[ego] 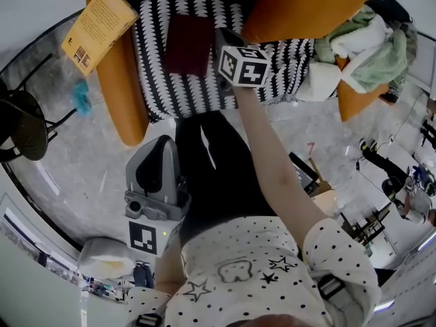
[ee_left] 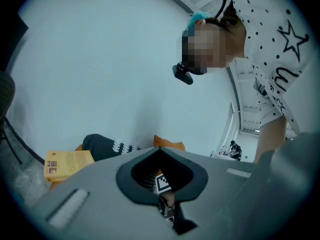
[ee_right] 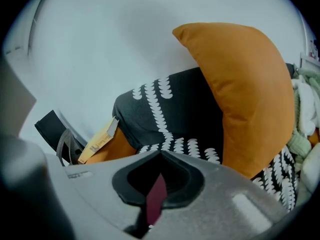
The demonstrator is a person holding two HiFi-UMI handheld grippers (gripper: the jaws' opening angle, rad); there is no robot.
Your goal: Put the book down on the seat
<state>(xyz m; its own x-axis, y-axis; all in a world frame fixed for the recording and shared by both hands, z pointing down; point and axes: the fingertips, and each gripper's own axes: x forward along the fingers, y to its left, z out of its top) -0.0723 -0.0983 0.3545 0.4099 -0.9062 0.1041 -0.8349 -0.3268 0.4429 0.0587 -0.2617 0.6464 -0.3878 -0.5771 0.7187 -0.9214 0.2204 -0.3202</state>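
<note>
So, the biggest thing in front of the right gripper (ee_right: 159,184) was the orange armchair (ego: 122,107), with a black-and-white patterned throw (ego: 163,80) draped over its seat and back. An orange cushion (ee_right: 245,94) leaned against the back, up and to the right of that gripper's jaws. Further right of it sat a heap of pale green and white clothes (ego: 361,43). Off to the gripper's left, a yellow book (ego: 99,27) sat on the chair's armrest.

The dark red book (ego: 189,44), the one that actually mattered, was pinched in the right gripper, whose jaws were squeezed together on it. In the right gripper view it showed edge-on in the slot between them. In the head view it hung over the throw-covered seat, just left of the gripper's marker cube (ego: 243,65), and I honestly couldn't tell whether it touched the fabric.

The left gripper (ego: 158,148) was well back from the chair, close to the person's body, jaws together with nothing in them. Through the hollow between its jaws you could just make out the other gripper's cube.
</note>
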